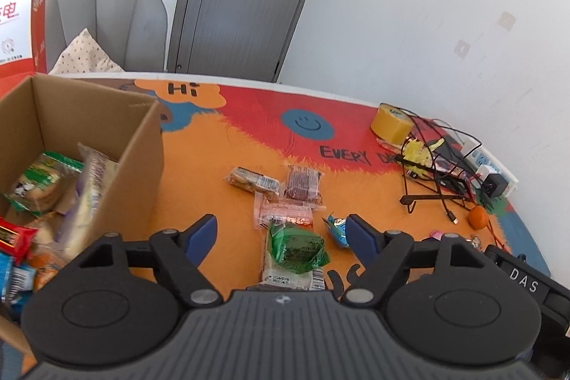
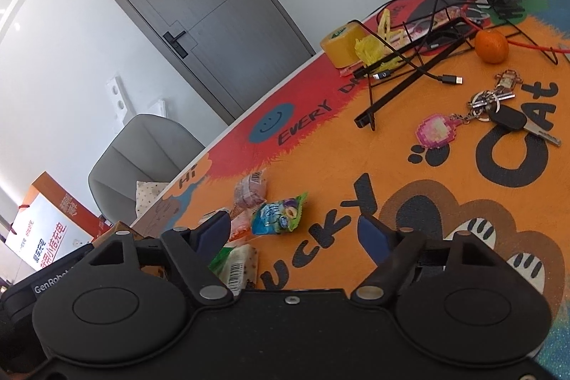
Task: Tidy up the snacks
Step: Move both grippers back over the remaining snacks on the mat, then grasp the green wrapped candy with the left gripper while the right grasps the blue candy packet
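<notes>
A cardboard box (image 1: 142, 145) at the left holds several snack packs. Loose snacks lie on the orange mat: a green-wrapped pack (image 1: 295, 248), a pink pack (image 1: 285, 212), a dark red pack (image 1: 302, 184), a brown bar (image 1: 253, 180) and a small blue pack (image 1: 336, 228). My left gripper (image 1: 281, 230) is open and empty, hovering just above the green pack. My right gripper (image 2: 295, 230) is open and empty, with the blue pack (image 2: 278, 211) just ahead of its left finger. The green pack (image 2: 235, 260) lies at its lower left.
A tape roll (image 1: 390, 123), a wire stand with cables (image 1: 434, 173), a power strip (image 1: 495, 166) and an orange (image 1: 478, 218) crowd the right side. Keys with charms (image 2: 498, 116) lie near the orange (image 2: 491, 47). A grey chair (image 1: 107, 20) stands behind the table.
</notes>
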`<state>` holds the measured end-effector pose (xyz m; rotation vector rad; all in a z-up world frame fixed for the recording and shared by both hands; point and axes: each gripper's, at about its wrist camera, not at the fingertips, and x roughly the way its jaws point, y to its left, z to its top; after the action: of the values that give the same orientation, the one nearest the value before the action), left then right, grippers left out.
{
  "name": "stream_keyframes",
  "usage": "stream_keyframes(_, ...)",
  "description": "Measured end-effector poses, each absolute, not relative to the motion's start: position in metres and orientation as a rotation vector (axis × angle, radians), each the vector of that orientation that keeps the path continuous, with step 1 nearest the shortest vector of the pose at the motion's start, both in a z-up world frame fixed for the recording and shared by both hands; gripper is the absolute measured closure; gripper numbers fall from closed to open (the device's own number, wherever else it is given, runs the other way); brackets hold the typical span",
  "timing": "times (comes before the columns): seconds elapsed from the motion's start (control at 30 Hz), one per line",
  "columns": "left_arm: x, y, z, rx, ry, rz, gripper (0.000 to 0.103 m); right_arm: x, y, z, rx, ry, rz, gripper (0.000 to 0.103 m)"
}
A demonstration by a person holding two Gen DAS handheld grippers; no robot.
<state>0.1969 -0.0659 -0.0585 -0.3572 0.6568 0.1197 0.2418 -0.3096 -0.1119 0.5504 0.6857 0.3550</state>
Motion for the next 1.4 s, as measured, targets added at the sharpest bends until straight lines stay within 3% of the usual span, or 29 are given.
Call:
stream_keyframes(0.3, 0.223, -0.078, -0.080, -0.349, 0.709, 0.116, 0.036, 0.259, -0.311, -0.127, 0.569, 0.718, 0.353, 0.026)
stream_keyframes(0.4, 0.230, -0.081, -0.088, -0.343, 0.728, 0.122, 0.049, 0.263, -0.312, -0.131, 0.577, 0.724, 0.351, 0.026)
stream_keyframes(0.47, 0.233, -0.081, -0.091, -0.348, 0.741, 0.116, 0.063, 0.266, -0.312, -0.133, 0.581, 0.731, 0.352, 0.026)
stream_keyframes(1.4, 0.239, -0.036, -0.079, -0.442, 0.704, 0.173, 0.064, 0.312, -0.255, -0.128, 0.469, 0.799, 0.361, 0.026)
